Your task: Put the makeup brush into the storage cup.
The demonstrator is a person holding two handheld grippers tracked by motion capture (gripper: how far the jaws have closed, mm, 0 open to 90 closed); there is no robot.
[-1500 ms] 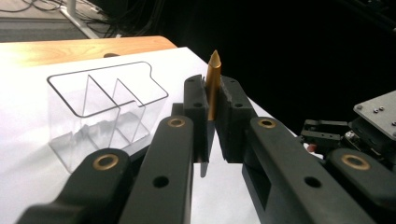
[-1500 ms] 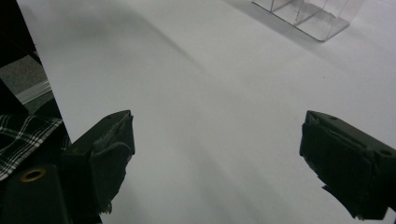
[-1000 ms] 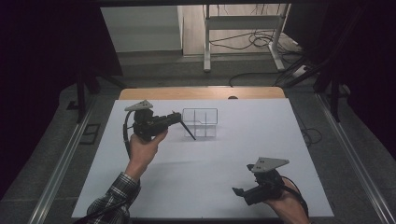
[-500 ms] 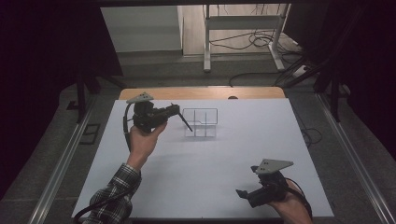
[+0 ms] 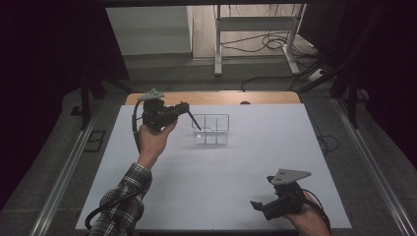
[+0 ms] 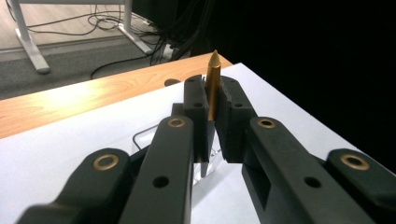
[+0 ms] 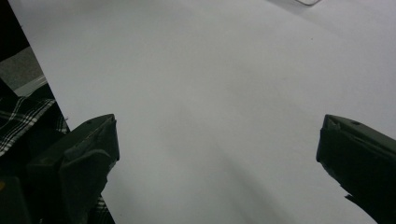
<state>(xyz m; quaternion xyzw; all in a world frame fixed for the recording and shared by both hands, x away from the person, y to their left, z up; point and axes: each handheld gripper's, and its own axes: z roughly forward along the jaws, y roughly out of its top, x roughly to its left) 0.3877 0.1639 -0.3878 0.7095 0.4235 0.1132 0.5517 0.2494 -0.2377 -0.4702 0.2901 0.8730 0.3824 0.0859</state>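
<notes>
Left gripper view: the left hand-held gripper [image 6: 212,112] is clamped on a gold-tipped pen [image 6: 213,79], held above the clear divided tray [image 5: 210,129] on the white surface [image 5: 246,167]. To drop it cleanly, I'd bring the lower tip over one compartment, tilt the pen more upright, then loosen the grip low. The right hand-held gripper [image 7: 217,140] rests wide open and empty.

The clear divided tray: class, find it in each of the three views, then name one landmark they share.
High view: the clear divided tray sits upper middle on the white table, beside the pen.
Left gripper view: low centre, behind the jaws.
Right gripper view: a corner at the top edge.
Shared landmark: the white table.
</notes>
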